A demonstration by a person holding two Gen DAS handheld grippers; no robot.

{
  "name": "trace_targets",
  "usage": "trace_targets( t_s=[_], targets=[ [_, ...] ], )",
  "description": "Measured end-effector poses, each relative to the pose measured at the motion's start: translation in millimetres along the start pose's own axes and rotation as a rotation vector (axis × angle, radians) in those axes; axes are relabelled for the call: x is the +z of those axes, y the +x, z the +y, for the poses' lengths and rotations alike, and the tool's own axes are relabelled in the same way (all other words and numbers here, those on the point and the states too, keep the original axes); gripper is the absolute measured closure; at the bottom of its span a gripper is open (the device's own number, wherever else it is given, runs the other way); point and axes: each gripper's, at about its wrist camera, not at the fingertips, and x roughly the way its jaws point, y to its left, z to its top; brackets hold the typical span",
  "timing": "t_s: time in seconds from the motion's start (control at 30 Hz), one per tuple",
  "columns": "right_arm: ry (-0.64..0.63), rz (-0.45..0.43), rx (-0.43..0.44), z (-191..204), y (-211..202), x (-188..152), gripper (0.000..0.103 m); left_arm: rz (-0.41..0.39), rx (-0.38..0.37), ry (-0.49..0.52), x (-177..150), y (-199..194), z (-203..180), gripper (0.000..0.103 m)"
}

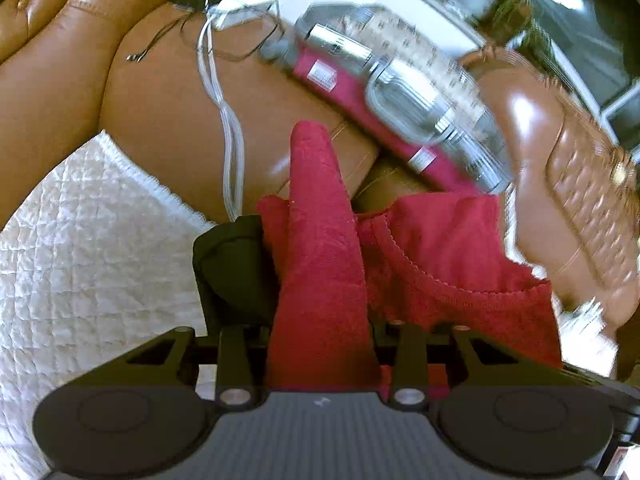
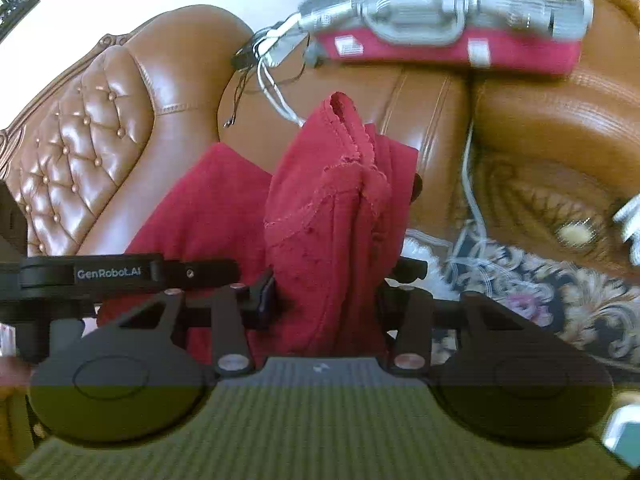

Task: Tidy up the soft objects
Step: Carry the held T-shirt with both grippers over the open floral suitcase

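Note:
A red cloth (image 1: 320,240) is held up in front of a brown leather sofa (image 1: 160,120). My left gripper (image 1: 320,280) is shut on a bunched fold of it, which sticks up between the fingers; the rest of the cloth hangs to the right. In the right wrist view my right gripper (image 2: 332,276) is shut on another gathered part of the same red cloth (image 2: 332,220), whose hemmed edge points up. The left gripper's black arm (image 2: 120,274) shows at the left of that view, with more cloth behind it. The cloth hides both grippers' fingertips.
A zipped red and clear bedding bag (image 1: 400,92) with a grey handle lies on the sofa seat. White cables (image 1: 228,128) and a charger trail over the seat. A white quilted cover (image 1: 80,260) lies at lower left. A patterned rug (image 2: 540,300) is below the sofa.

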Motion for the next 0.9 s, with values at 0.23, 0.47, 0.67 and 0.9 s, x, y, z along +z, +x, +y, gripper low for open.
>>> trace_targets(
  t_s=[0.23,0.47,0.67,0.9],
  targets=[
    [-0.017,0.030,-0.067,-8,-79,120,0.051,-0.062,-0.144,-0.088,66,-18,-78,0.063],
    [-0.095,0.028,-0.118,-40,-115,222,0.051,-0.138,-0.172,-0.109,117,3,-152,0.063],
    [-0.200,0.047,-0.096,-76,-103,294,0.051,-0.238,-0.103,-0.171,149,51,-201,0.063],
    [-0.346,0.114,0.011,-137,-34,394,0.051,-0.374,0.034,-0.341,200,133,-248,0.063]
  ],
)
